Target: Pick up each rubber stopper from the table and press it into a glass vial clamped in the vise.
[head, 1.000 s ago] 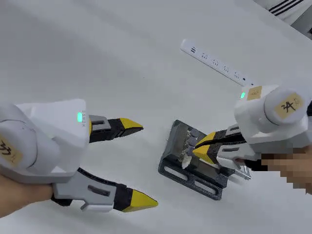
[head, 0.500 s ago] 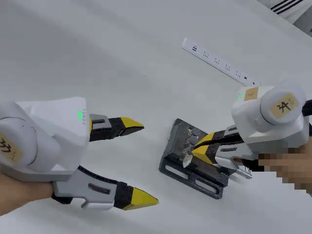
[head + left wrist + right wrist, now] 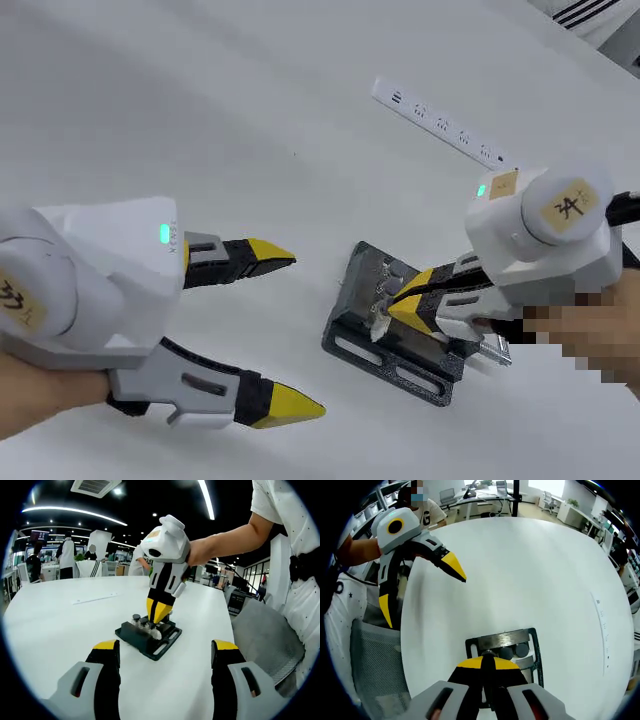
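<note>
A black vise [image 3: 365, 352] sits on the white table and clamps a row of small glass vials. Two of them wear dark rubber stoppers [image 3: 514, 651], also visible as stoppers [image 3: 136, 617] from the other side. My right gripper [image 3: 396, 306] is shut, its yellow tips pressed down on the vial at the near end of the row [image 3: 159, 616]. What lies under the tips is hidden. In its own view the right gripper [image 3: 485, 661] meets the vise [image 3: 492, 641] edge. My left gripper [image 3: 284, 332] hangs open and empty left of the vise, well apart from it.
A white power strip [image 3: 440, 126] lies on the table beyond the vise. A grey mesh chair [image 3: 270, 635] stands at the table's edge beside the person. The table is bare white around the vise [image 3: 150, 639].
My right gripper has shifted slightly left and lower over the vise, staying shut. The left gripper has stayed put and open.
</note>
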Demonstrator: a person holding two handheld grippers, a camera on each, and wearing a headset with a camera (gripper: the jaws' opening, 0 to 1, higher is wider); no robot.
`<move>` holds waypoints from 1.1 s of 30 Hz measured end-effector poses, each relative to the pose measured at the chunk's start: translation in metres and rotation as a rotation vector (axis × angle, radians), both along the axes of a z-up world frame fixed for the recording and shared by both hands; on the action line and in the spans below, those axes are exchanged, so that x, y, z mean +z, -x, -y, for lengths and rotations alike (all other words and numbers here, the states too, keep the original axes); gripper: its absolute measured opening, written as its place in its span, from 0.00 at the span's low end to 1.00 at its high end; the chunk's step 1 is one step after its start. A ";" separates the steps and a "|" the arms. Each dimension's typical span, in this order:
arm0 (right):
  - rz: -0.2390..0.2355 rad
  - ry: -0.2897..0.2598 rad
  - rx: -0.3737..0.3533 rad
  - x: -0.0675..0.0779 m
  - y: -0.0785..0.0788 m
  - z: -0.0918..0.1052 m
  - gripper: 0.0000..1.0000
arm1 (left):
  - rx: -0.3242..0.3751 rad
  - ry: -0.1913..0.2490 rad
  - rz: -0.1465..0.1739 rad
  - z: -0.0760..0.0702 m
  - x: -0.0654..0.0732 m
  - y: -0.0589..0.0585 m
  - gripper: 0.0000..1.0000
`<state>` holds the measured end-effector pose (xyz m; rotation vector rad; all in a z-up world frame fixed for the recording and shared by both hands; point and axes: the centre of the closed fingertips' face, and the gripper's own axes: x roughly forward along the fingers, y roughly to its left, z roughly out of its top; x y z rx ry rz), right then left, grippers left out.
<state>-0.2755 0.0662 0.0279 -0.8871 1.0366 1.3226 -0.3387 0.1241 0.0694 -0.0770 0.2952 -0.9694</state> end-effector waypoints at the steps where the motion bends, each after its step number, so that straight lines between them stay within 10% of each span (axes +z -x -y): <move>1: -0.001 0.002 -0.001 0.000 0.000 0.000 0.01 | 0.000 0.001 0.001 0.000 0.000 0.000 0.73; 33: -0.014 0.038 0.024 -0.001 0.000 -0.002 0.02 | 0.004 0.006 0.008 0.000 0.003 -0.001 0.73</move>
